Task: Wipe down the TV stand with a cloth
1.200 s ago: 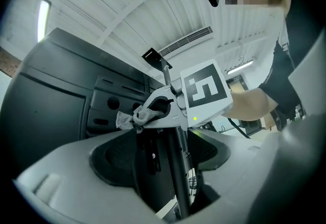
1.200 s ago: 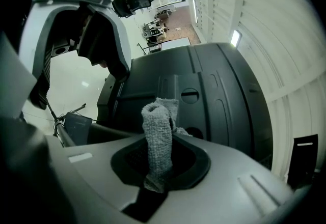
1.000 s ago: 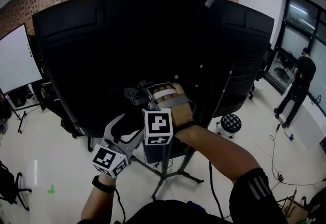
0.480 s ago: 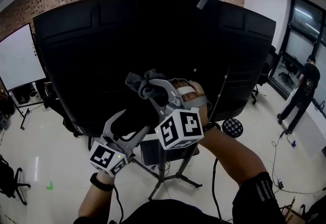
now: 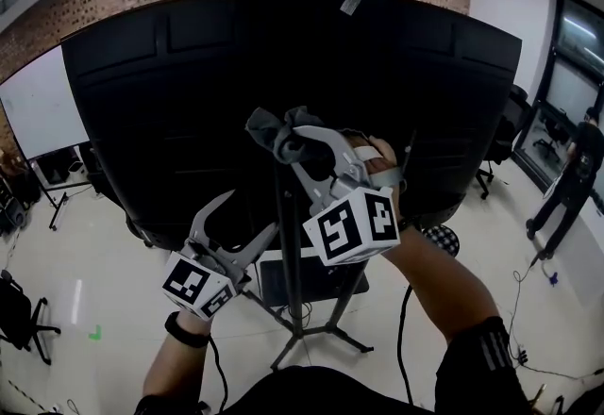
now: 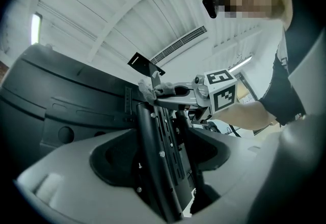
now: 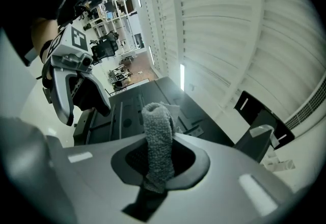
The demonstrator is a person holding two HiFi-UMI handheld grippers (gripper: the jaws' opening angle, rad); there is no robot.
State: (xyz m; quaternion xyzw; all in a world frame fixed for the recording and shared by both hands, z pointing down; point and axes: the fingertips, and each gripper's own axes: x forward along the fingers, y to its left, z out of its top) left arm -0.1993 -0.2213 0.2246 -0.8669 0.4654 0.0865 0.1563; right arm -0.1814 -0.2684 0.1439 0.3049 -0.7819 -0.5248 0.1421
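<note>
The black back of the TV point(image 5: 189, 102) fills the head view, carried on a black stand post point(image 5: 288, 253) with splayed legs point(image 5: 316, 333). My right gripper point(image 5: 288, 141) is shut on a bunched grey cloth point(image 5: 274, 132), held high beside the post against the TV's back. In the right gripper view the cloth point(image 7: 158, 136) stands up between the jaws. My left gripper point(image 5: 247, 220) sits lower and left of the post, open, holding nothing. In the left gripper view the post point(image 6: 153, 157) runs up through the gap between the jaws, with the cloth point(image 6: 147, 88) above.
A whiteboard point(image 5: 38, 111) stands at the left and an office chair point(image 5: 19, 319) at the lower left. A checked stool point(image 5: 441, 236) is right of the stand. A person point(image 5: 571, 177) stands at the far right. Cables trail on the white floor point(image 5: 528, 309).
My right gripper has lifted the cloth upward and a little to the right along the TV's back. The left gripper has stayed almost still.
</note>
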